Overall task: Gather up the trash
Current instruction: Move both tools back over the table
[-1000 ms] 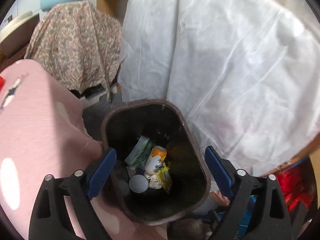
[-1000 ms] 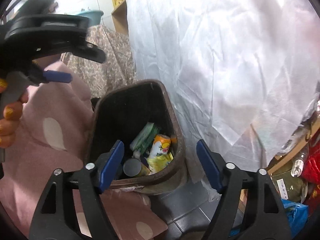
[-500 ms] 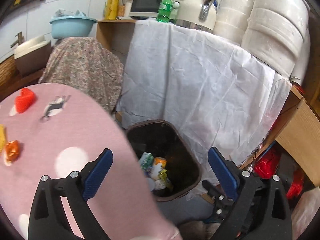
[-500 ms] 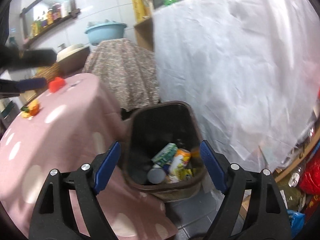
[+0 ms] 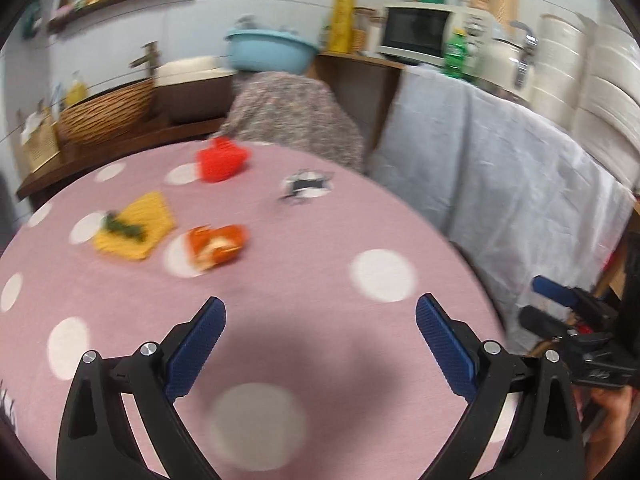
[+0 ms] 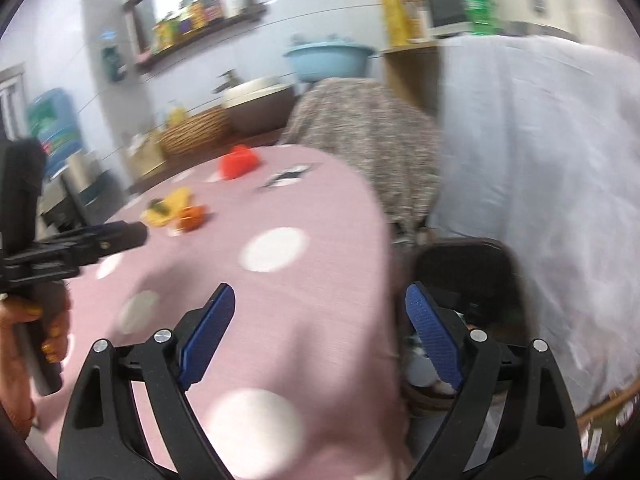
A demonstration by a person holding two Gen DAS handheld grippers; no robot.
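Observation:
On the pink polka-dot table (image 5: 320,264) lie a red piece (image 5: 222,159), a yellow wrapper (image 5: 134,226), an orange wrapper (image 5: 216,244) and a black-and-white wrapper (image 5: 306,186). My left gripper (image 5: 319,308) hovers open and empty over the table's near part. Over the table's right edge, my right gripper (image 6: 321,292) has its jaws opening with nothing between them. The dark brown bin (image 6: 472,264) stands on the floor just right of the table, with trash inside, partly hidden by the right finger. The same items show small in the right wrist view, such as the orange wrapper (image 6: 192,216).
A floral-covered object (image 5: 292,120) stands behind the table. To the right, a white sheet (image 5: 500,168) drapes a counter with a microwave (image 5: 416,32) on it. A blue basin (image 5: 268,50) and a wicker basket (image 5: 108,114) sit at the back. A hand (image 6: 24,328) holds the left gripper's handle.
Both views have swung up and left, from above the bin to over the table. The bin has left the left wrist view. The table's wrappers have come into view.

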